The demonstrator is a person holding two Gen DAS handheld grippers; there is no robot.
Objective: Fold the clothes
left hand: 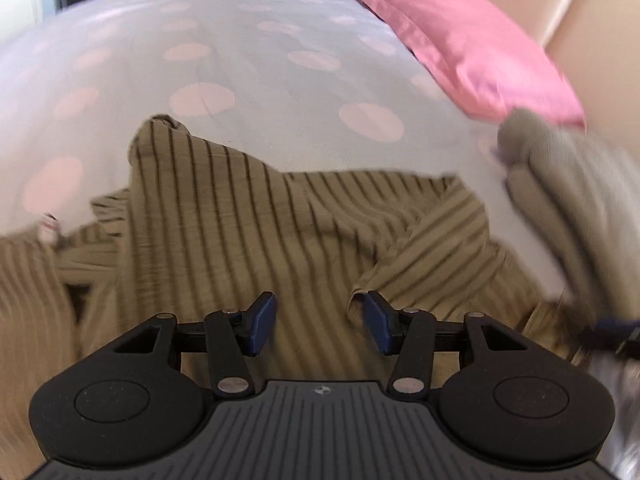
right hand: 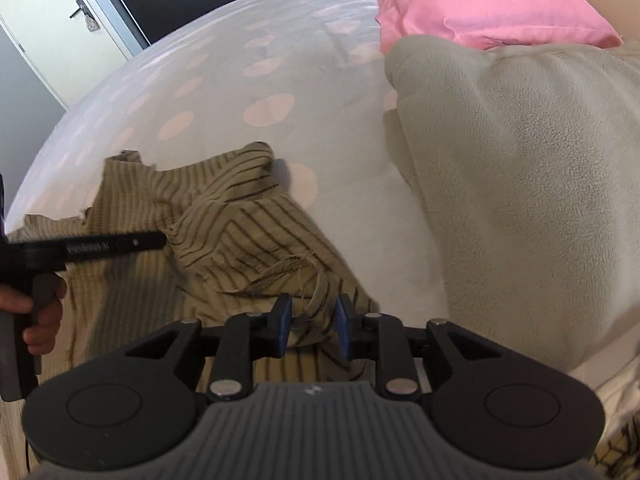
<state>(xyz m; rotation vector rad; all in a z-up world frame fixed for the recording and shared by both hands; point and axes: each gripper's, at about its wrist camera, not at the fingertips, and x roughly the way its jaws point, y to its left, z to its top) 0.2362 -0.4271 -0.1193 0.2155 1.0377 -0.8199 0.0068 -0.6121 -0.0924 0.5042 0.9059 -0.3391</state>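
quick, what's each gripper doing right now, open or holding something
left gripper: open, jaws apart over the striped garment, nothing between them.
right gripper: open, a frayed bit of the garment's edge lies between the pads, not pinched.

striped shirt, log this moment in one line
striped shirt: crumpled on bed | left gripper: open above it | right gripper: open, frayed edge between pads

The side of the left gripper [right hand: 100, 246], seen from the right wrist camera, carries a line of small white print, too blurred to read. The pink pillow [right hand: 492, 0] bears dark red stitched lettering near its top edge, also illegible.
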